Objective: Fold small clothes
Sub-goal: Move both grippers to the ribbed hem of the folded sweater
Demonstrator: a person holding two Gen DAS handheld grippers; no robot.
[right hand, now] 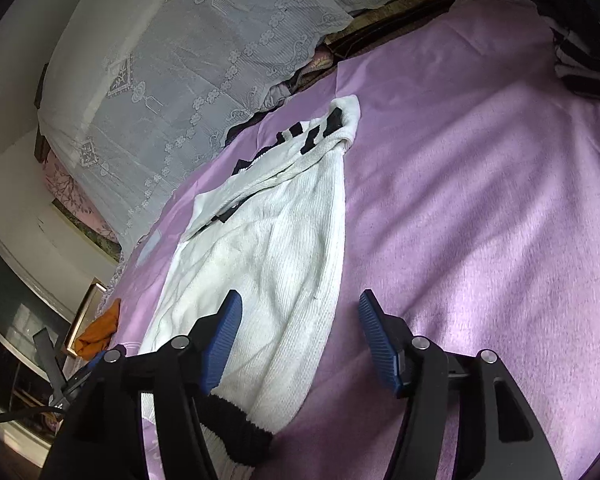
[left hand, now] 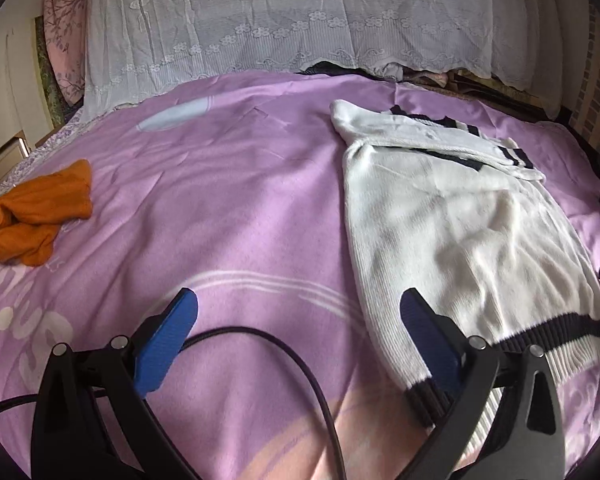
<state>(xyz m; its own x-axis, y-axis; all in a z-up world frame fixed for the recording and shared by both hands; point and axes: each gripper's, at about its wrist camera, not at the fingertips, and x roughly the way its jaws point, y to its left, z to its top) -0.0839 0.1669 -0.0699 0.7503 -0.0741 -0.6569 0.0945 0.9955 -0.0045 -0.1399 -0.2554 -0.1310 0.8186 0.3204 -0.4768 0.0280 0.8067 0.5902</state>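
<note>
A white knit sweater with black stripes lies flat on the purple bedspread, its sleeves folded across the top and its black-banded hem nearest me. My left gripper is open and empty, its right finger over the hem's left corner. The sweater also shows in the right wrist view. My right gripper is open and empty, straddling the sweater's right edge near the hem.
An orange garment lies crumpled at the bed's left side. A white lace cover drapes over bedding at the back. A black cable runs across the bedspread near me. A dark striped cloth lies at the far right.
</note>
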